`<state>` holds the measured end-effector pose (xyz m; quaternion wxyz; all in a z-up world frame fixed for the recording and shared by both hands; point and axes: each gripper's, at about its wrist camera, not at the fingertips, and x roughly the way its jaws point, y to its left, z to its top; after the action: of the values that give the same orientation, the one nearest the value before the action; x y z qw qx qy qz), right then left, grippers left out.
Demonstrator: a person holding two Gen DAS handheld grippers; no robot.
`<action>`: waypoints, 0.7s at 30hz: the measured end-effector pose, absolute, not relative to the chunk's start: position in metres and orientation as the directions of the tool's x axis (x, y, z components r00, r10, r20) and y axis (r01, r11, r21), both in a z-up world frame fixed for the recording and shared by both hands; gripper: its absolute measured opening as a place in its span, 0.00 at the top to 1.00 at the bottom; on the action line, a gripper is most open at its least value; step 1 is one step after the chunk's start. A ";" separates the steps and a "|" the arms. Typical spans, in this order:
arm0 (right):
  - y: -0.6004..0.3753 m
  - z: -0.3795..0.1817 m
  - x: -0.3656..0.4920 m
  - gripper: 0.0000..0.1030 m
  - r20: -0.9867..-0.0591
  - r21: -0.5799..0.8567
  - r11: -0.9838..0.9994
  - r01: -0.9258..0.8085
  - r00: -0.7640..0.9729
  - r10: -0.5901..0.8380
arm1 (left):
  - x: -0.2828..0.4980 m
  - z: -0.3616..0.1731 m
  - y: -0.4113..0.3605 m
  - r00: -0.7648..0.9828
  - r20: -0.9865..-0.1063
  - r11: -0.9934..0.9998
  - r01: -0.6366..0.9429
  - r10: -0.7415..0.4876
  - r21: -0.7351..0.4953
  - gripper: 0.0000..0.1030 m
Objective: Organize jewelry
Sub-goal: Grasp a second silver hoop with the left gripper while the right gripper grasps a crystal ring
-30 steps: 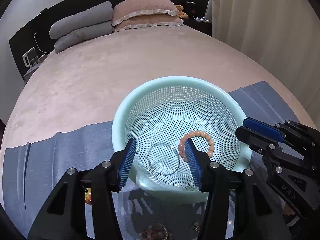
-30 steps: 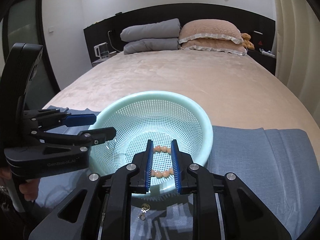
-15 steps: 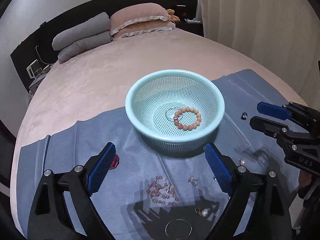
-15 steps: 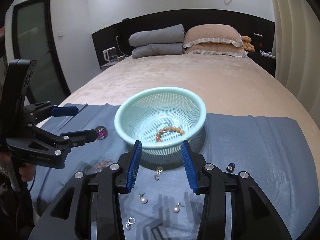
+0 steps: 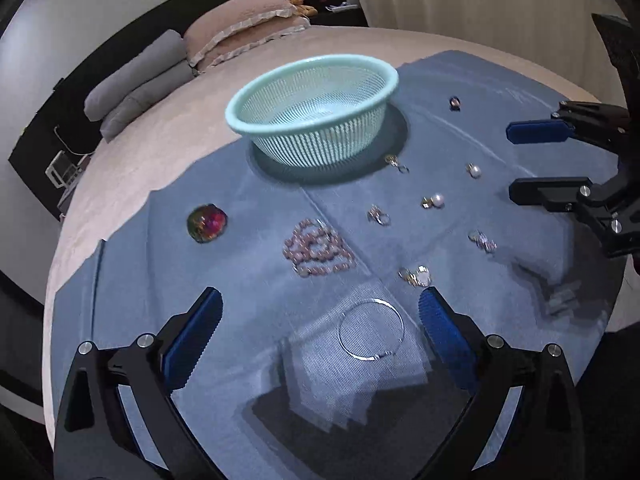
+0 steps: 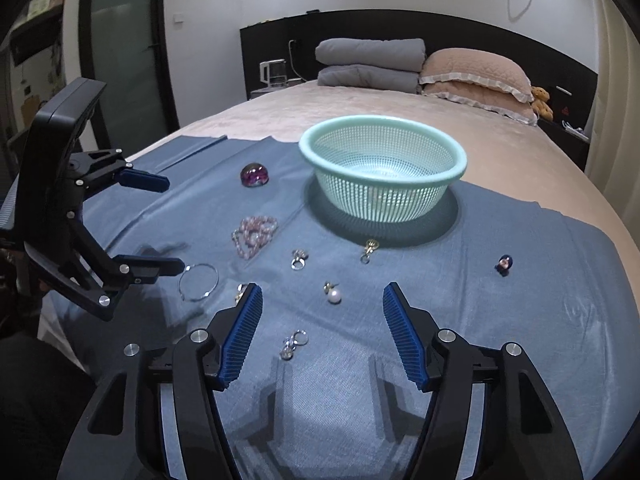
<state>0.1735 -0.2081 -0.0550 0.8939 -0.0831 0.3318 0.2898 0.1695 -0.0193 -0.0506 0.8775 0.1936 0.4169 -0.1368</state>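
Left gripper (image 6: pixel 160 224): you are holding it at the left edge of the blue cloth (image 6: pixel 480 320), jaws spread wide and gripping nothing; its lower finger is lying just beside the wire bangle.
Glass ball (image 6: pixel 255 175): it is sitting on the cloth to the left of the basket, apart from the other pieces.
Wire bangle (image 5: pixel 370 329): in your left wrist view it is lying flat on the cloth between the two blue pads (image 5: pixel 192 336), touching neither.
Pink bead strand (image 6: pixel 256 235): it is lying bunched in a heap on the cloth, between the glass ball and the bangle.
Basket (image 6: pixel 382 166): the mint mesh basket is standing upright at the far edge of the cloth; what is lying inside it cannot be made out from either view.
Small pieces: a ring (image 6: pixel 299 259), a gold clasp charm (image 6: pixel 370 249), a pearl earring (image 6: pixel 333 294) and a silver charm (image 6: pixel 294 343) are lying scattered on the cloth in front of the basket, all apart from one another.
Right gripper (image 6: pixel 322 332): you are holding it low over the near cloth, jaws wide apart and gripping nothing, with the silver charm lying between its fingers.
Dark blue bead (image 6: pixel 505 263): it is sitting alone on the cloth to the right, well apart from the rest.
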 end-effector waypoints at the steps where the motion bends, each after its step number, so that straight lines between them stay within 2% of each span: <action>1: -0.208 -0.061 0.172 0.43 -0.648 0.051 0.816 -0.576 0.602 0.466 | 0.168 -0.058 -0.017 0.600 -0.795 0.887 0.410 -0.087 0.213 0.06; 8: -0.198 -0.098 0.171 0.43 -0.685 0.050 0.816 -0.575 0.576 0.447 | 0.167 -0.095 -0.014 0.538 -0.819 0.884 0.460 -0.200 0.086 0.06; 10: -0.195 -0.106 0.171 0.43 -0.692 0.035 0.831 -0.555 0.587 0.421 | 0.170 -0.103 -0.010 0.519 -0.815 0.889 0.458 -0.258 0.011 0.06; 14: -0.193 -0.114 0.175 0.46 -0.711 0.025 0.856 -0.516 0.593 0.378 | 0.167 -0.110 -0.011 0.557 -0.790 0.897 0.442 -0.255 0.021 0.05; 16: -0.190 -0.115 0.174 0.52 -0.716 0.014 0.858 -0.513 0.594 0.367 | 0.166 -0.111 -0.013 0.567 -0.786 0.902 0.431 -0.246 0.029 0.06; 17: -0.189 -0.115 0.174 0.58 -0.715 0.009 0.856 -0.517 0.595 0.367 | 0.166 -0.111 -0.012 0.569 -0.784 0.906 0.424 -0.248 0.021 0.08; 18: -0.186 -0.114 0.172 0.68 -0.715 0.003 0.853 -0.522 0.595 0.366 | 0.166 -0.111 -0.012 0.570 -0.783 0.909 0.417 -0.248 0.015 0.10; 19: -0.183 -0.114 0.171 0.73 -0.715 0.000 0.849 -0.529 0.593 0.370 | 0.168 -0.109 -0.010 0.572 -0.782 0.912 0.409 -0.248 0.010 0.14; 20: -0.181 -0.114 0.169 0.81 -0.716 -0.003 0.846 -0.533 0.592 0.371 | 0.168 -0.108 -0.009 0.572 -0.781 0.916 0.401 -0.248 0.003 0.17; 21: -0.179 -0.114 0.167 0.92 -0.716 -0.006 0.842 -0.539 0.591 0.373 | 0.168 -0.106 -0.008 0.574 -0.782 0.919 0.394 -0.243 0.003 0.26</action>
<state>0.1672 -0.1787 -0.1138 0.8848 -0.1118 0.3718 0.2575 0.1681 -0.0076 -0.1057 0.8826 0.0885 0.4250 -0.1805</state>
